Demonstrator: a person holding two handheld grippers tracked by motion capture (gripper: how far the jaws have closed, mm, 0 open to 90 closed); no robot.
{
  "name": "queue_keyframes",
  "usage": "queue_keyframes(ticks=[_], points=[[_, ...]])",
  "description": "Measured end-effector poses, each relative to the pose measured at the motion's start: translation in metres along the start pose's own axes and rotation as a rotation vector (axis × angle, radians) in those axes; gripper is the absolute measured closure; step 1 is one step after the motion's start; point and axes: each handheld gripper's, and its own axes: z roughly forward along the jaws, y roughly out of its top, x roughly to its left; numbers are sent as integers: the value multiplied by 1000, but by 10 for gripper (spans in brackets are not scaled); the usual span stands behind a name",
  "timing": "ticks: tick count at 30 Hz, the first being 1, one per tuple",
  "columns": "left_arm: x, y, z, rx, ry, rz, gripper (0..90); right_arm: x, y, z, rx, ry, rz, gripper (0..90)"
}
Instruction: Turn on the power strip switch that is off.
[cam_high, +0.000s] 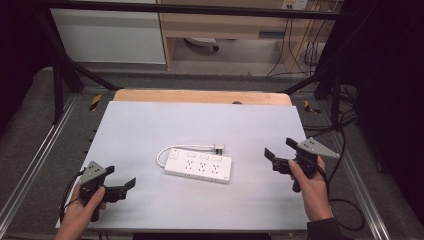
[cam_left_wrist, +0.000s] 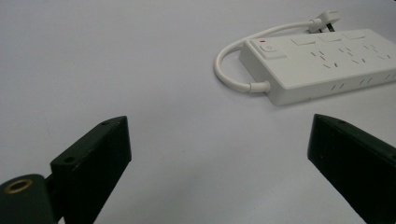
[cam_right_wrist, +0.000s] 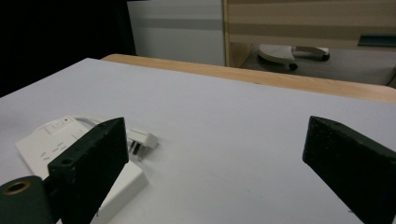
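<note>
Left gripper (cam_high: 121, 186) and right gripper (cam_high: 278, 152) are spread wide, nothing held. Power strip (cam_high: 199, 167) lies between them, long axis running left-right, plug (cam_high: 218, 148) behind it.

No legible text, labels or numbers anywhere.

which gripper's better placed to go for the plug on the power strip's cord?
Probably the right gripper. The plug lies at the far side of the power strip, toward the right end, and appears just past the right jaws in its own view. The left gripper sits nearer the switch end. Both are open.
</note>
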Motion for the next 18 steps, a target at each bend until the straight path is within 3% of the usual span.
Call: queue_keyframes(ticks=[9, 18], points=[[2, 0, 0, -1, 3, -11, 63, -30, -32, -22, 20, -75, 59, 76], [2, 0, -1, -6, 5, -12, 63, -37, -55, -18, 113, -101, 72, 69]])
